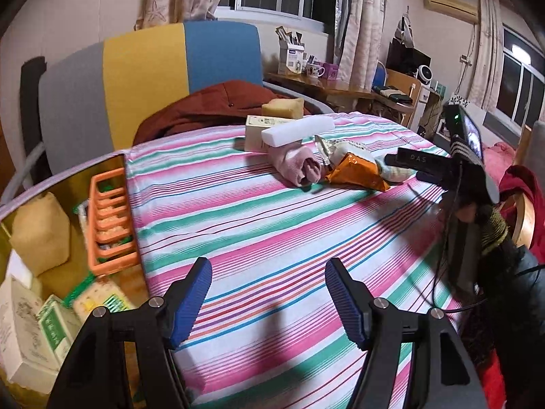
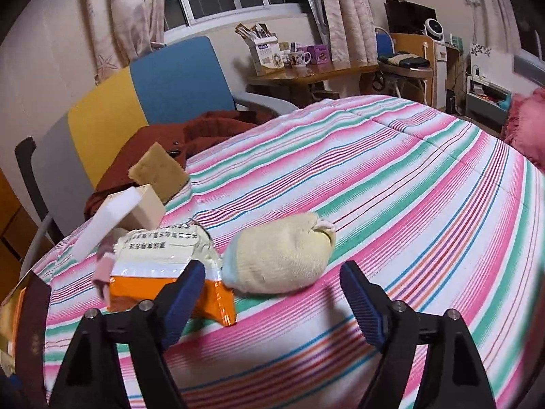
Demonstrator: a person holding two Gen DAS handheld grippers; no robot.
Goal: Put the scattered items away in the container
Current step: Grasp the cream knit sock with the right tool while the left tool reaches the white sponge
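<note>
On the striped bedspread (image 1: 259, 225) lies a heap: a pink sock roll (image 1: 299, 167), an orange snack packet (image 1: 357, 170), a white foam block (image 1: 299, 131), a beige box (image 1: 262, 133) and a yellow sponge (image 1: 282, 107). My left gripper (image 1: 268, 264) is open over bare cloth, well short of the heap. The container (image 1: 68, 173) at the left holds a sponge, an orange basket (image 1: 112, 218) and boxes. My right gripper (image 2: 272, 267) stands open just before a pale yellow sock roll (image 2: 279, 255), its pads clear of it. The orange packet (image 2: 170, 272) sits by its left finger.
A chair with a grey, yellow and blue back (image 1: 143, 78) stands behind the bed, with a rust-brown garment (image 1: 211, 105) draped over it. A cluttered wooden desk (image 2: 299, 71) is farther back. A pink pillow (image 2: 528, 126) lies at the right. A gloved hand (image 1: 490, 225) holds the right gripper.
</note>
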